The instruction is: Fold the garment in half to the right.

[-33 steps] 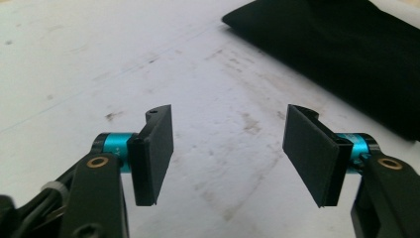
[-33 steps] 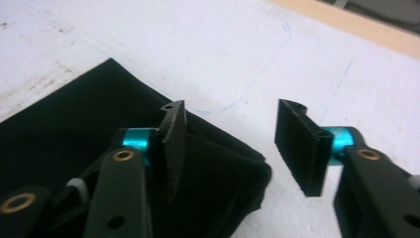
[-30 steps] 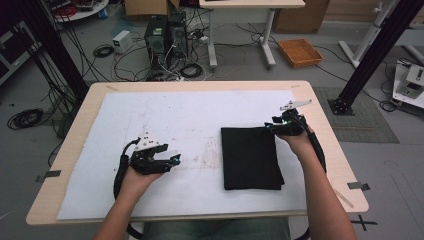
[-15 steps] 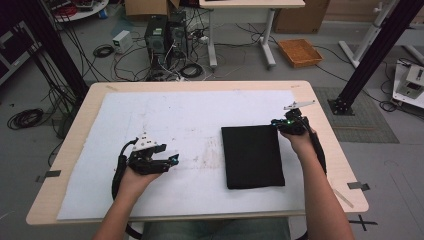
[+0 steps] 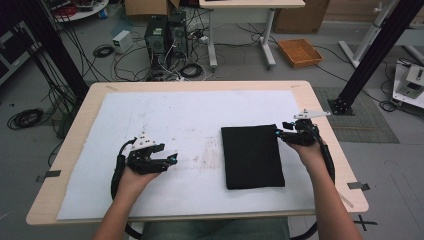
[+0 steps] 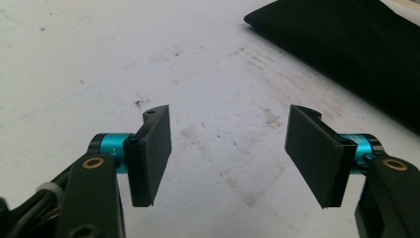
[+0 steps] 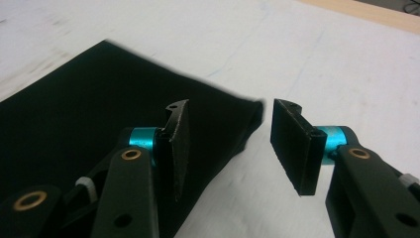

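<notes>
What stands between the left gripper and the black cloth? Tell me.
Nothing visible. Only bare, stained white mat lies between the open left gripper and the folded black cloth to its right.

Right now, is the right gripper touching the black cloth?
Apart. In the right gripper view the right gripper has open jaws, which have just been opening, with the black cloth's corner lying below the gap, unpinched.

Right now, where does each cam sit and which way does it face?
High view: above the person's side, looking forward and down on the table; both forearms, left gripper, right gripper.
Left gripper view: on the left gripper, along its open jaws over the white mat.
Right gripper view: on the right gripper, jaws just opened, nothing between them.
Shared: the black cloth.
</notes>
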A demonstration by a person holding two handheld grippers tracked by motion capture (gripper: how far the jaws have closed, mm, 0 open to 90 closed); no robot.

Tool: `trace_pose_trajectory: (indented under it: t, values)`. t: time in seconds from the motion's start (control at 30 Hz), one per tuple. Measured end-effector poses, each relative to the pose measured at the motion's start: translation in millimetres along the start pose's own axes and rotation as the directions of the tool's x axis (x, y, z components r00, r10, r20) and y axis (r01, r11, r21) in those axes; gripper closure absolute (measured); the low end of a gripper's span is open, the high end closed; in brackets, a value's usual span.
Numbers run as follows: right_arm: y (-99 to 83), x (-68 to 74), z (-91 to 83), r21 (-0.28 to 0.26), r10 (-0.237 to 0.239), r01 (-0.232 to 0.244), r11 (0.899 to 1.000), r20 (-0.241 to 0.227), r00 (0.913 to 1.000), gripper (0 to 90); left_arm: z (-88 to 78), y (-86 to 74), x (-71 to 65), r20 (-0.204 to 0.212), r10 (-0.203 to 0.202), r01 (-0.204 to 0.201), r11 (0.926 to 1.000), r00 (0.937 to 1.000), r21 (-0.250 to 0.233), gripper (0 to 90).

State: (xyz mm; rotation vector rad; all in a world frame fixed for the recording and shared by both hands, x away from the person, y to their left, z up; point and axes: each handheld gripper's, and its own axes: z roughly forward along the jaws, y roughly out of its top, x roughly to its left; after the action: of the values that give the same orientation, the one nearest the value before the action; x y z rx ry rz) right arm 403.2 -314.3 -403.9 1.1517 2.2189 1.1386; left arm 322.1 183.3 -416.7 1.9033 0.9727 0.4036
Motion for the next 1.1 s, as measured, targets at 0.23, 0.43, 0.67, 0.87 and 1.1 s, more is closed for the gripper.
trace_pose_trajectory:
  t: [0.23,0.43,0.67,0.87,1.1]
  values:
    - [-22.6,25.5,-18.6,0.010,-0.068,0.069,0.998,-0.049,0.9965,49.6,-1.0,0.6,-0.5,0.001,0.000,0.000,0.9998,1.0000,-0.020,33.5]
    - [-34.3,37.7,-27.2,0.005,-0.088,0.089,0.996,-0.082,0.9927,49.0,-2.0,0.5,-0.3,-0.007,0.006,-0.006,0.9997,1.0000,-0.024,33.2]
    - [-52.4,45.9,-33.6,0.039,-0.095,0.100,0.994,-0.113,0.9890,49.1,-4.5,0.5,2.5,0.014,0.009,-0.008,0.9982,0.9999,-0.060,30.0]
    - [-71.1,46.4,-32.2,0.095,-0.066,0.084,0.992,-0.185,0.9806,67.3,-6.1,1.3,-0.3,0.056,0.033,-0.029,0.9966,0.9979,-0.077,28.0]
    - [-79.8,37.2,-37.5,0.102,-0.058,0.079,0.992,-0.195,0.9791,88.4,-6.7,1.3,-2.8,0.065,0.044,-0.039,0.9966,0.9969,-0.073,28.0]
